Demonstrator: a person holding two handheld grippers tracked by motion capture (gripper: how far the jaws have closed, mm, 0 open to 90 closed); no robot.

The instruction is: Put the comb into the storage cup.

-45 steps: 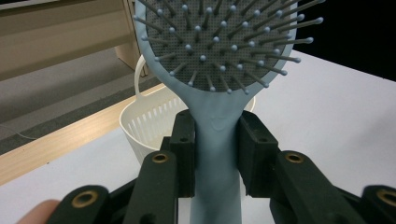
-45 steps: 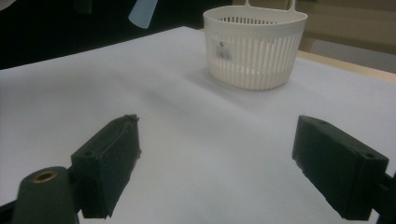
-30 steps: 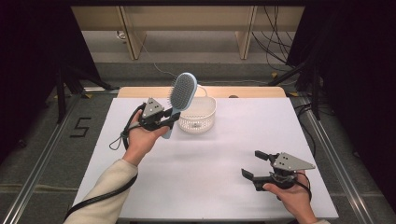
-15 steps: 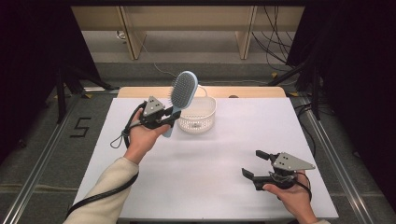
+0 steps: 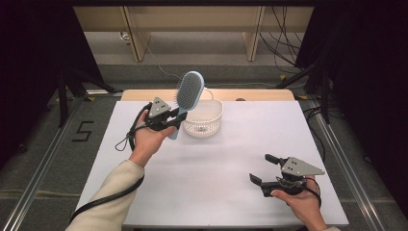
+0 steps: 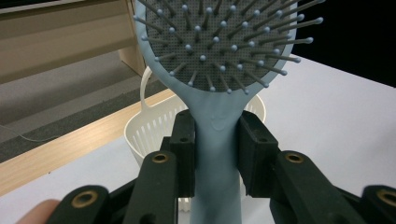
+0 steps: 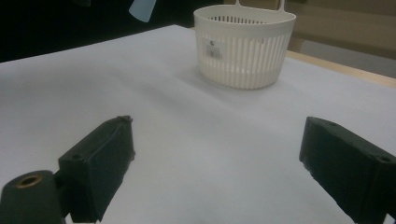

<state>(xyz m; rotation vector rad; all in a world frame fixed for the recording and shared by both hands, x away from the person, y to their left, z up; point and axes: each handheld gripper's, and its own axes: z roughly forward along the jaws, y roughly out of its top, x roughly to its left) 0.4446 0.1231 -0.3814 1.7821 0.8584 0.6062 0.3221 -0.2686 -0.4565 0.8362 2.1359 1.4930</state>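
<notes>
A: We're at the white table (image 5: 144,192), with the white slatted basket (image 5: 204,120) toward its far side, and our left gripper (image 6: 215,135) pinching the neck of the light blue hairbrush (image 5: 186,96), lifted just beside the basket's left rim. Where should we take it?

B: Our guess is the basket. We'd carry the brush over the opening, tip the handle end down inside the rim, and only then loosen the jaws, so it doesn't catch the rim and tip the basket.

A: Which way does it point?

B: Its long axis stands nearly upright, leaning slightly right; head up, bristles toward us, handle end below the jaws.

A: The right gripper (image 5: 270,174)?

B: Spread wide, empty, low over the table's near right.
</notes>
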